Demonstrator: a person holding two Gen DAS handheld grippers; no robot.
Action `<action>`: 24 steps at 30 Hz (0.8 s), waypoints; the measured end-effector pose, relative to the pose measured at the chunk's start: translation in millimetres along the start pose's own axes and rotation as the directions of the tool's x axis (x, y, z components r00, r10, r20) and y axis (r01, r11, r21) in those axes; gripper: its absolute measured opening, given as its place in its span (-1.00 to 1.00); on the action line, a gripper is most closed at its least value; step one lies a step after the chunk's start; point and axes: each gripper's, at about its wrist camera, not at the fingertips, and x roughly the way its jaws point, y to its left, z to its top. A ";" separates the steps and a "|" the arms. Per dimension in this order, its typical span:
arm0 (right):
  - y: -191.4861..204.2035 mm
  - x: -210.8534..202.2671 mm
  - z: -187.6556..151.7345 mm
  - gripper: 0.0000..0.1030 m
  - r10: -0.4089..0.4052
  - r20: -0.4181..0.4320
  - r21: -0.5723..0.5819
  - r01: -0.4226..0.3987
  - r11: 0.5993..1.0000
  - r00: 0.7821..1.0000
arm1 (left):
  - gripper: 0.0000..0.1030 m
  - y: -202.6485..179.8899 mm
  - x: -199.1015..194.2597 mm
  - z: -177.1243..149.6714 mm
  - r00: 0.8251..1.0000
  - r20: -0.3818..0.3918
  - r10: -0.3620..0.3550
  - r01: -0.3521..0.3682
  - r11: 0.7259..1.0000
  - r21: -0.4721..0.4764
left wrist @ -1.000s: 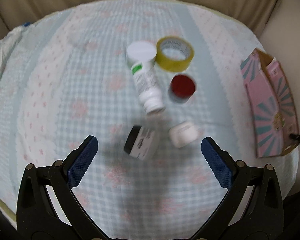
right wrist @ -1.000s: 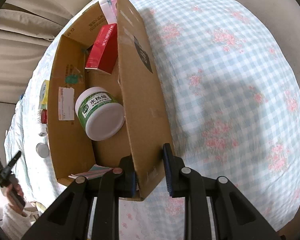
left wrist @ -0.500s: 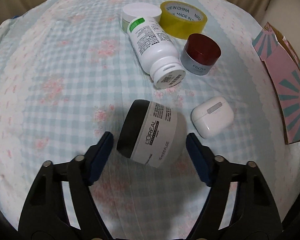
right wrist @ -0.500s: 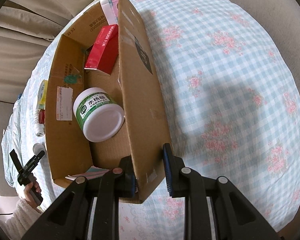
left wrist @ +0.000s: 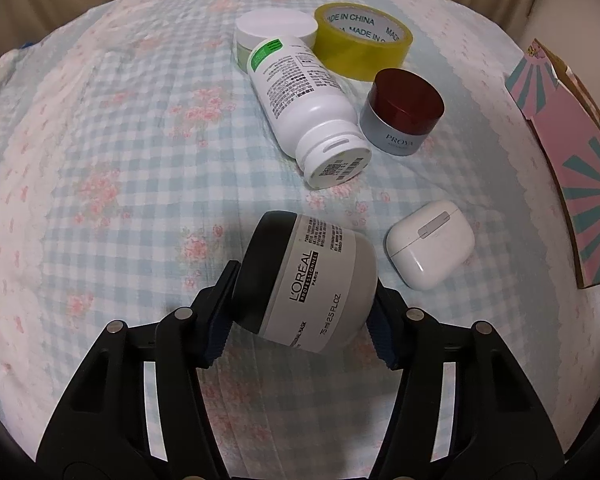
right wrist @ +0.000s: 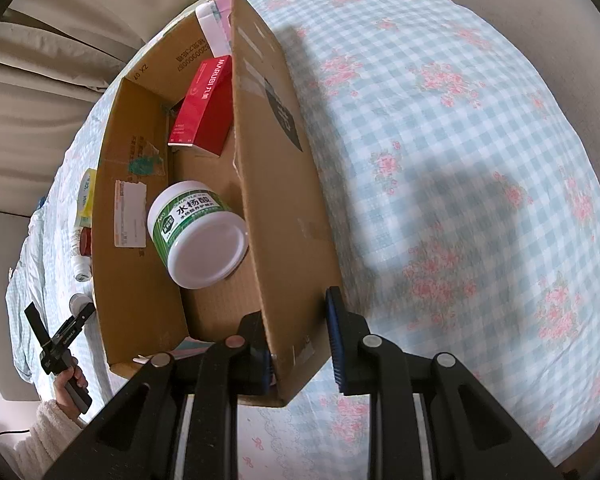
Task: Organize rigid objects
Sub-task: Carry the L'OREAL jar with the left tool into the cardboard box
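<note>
Contact is now made between the left gripper [left wrist: 300,316] and the grey jar [left wrist: 306,282] with the black lid: a second ago the jaws hung spread wide above the bed, half a second ago they straddled the jar, and they are closing at this moment with both blue pads against it, one on the lid face, the other on the base. Jar lies on its side on the checked bedspread [left wrist: 120,168], at about six o'clock in the left wrist view, not yet lifted as far as can be judged. Remaining loose items sit apart from it: white earbud case [left wrist: 430,250] just beside at three o'clock, white bottle [left wrist: 304,108] lying at twelve o'clock, red-lidded jar [left wrist: 402,110] at one o'clock, yellow tape roll [left wrist: 362,40] and white-lidded tub [left wrist: 276,30] behind those. Right gripper [right wrist: 298,344] is unchanged across the three views, jaws pinching the near wall of the cardboard box [right wrist: 276,184], holding it steady. Box already contains a green-labelled tub [right wrist: 198,236] at its centre and a red carton [right wrist: 206,106] at twelve o'clock. Assessment: grasp phase is nearly complete; the jar appears next in line for transfer to the box, with five items left outside. End-to-end grip on a smooth round jar may slip or rotate when raised.
</note>
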 end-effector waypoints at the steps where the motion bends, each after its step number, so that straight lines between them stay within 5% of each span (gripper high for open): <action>1: -0.1 -0.1 0.1 -0.59 0.000 0.000 0.000 0.000 1.000 1.000 | 0.04 0.1 -0.5 0.1 1.000 0.000 0.002 -0.002 1.000 0.000; 14: 0.3 -1.5 0.1 -0.59 -0.002 0.002 0.015 0.002 1.000 1.000 | -0.07 0.1 -21.8 9.0 1.000 -0.003 0.012 -0.012 0.999 -0.033; 24: 0.5 -0.9 0.3 -0.58 -0.004 -0.004 0.018 0.004 1.000 1.000 | -0.07 -27.8 -113.8 61.6 0.996 0.088 0.022 -0.017 0.999 -0.048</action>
